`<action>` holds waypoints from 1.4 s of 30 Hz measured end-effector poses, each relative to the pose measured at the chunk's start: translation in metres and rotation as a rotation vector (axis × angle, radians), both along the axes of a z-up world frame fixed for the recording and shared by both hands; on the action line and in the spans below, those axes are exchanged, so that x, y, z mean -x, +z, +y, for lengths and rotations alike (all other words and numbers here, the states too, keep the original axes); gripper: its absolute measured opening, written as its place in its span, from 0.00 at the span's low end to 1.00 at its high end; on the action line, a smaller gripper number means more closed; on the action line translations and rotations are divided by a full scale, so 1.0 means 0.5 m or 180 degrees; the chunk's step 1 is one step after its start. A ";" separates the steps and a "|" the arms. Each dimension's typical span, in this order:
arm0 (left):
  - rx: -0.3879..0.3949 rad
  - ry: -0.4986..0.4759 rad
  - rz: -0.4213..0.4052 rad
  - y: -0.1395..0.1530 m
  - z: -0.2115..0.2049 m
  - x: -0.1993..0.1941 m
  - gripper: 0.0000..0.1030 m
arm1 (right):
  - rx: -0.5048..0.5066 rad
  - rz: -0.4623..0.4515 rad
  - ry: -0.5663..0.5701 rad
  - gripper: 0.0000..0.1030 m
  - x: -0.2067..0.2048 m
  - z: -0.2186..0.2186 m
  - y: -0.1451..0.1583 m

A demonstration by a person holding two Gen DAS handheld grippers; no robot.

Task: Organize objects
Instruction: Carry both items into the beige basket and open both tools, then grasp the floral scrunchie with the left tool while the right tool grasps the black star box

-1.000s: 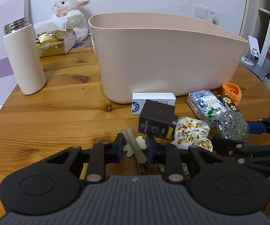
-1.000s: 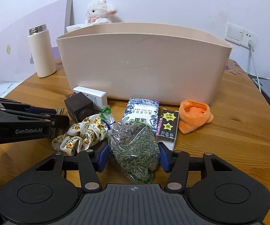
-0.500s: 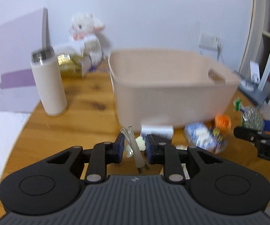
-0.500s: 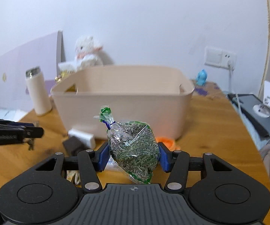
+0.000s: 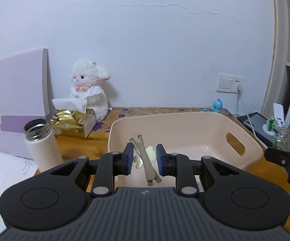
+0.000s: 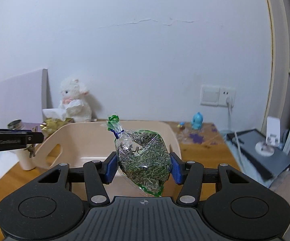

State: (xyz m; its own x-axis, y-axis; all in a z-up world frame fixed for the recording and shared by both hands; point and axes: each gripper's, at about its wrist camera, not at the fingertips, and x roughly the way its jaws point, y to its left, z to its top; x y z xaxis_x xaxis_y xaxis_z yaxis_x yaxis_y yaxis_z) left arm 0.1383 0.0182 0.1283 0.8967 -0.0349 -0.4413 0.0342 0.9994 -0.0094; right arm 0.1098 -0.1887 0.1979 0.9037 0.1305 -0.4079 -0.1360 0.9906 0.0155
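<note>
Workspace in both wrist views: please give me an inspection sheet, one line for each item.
Surface: wooden table.
Job's things: beige bin, nothing seen inside; herb bag; hair clips.
Clutter: open white bottle, tissue pack, plush lamb, blue figurine.
Grippers: left gripper shut on hair clips; right gripper shut on herb bag.
Cables: white cord from wall socket.
Surroundings: white wall, purple board.
</note>
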 end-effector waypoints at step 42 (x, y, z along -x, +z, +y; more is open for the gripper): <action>0.0015 -0.0221 0.0572 -0.127 -0.037 0.091 0.96 | 0.0230 0.0613 0.0183 0.83 0.029 -0.006 -0.138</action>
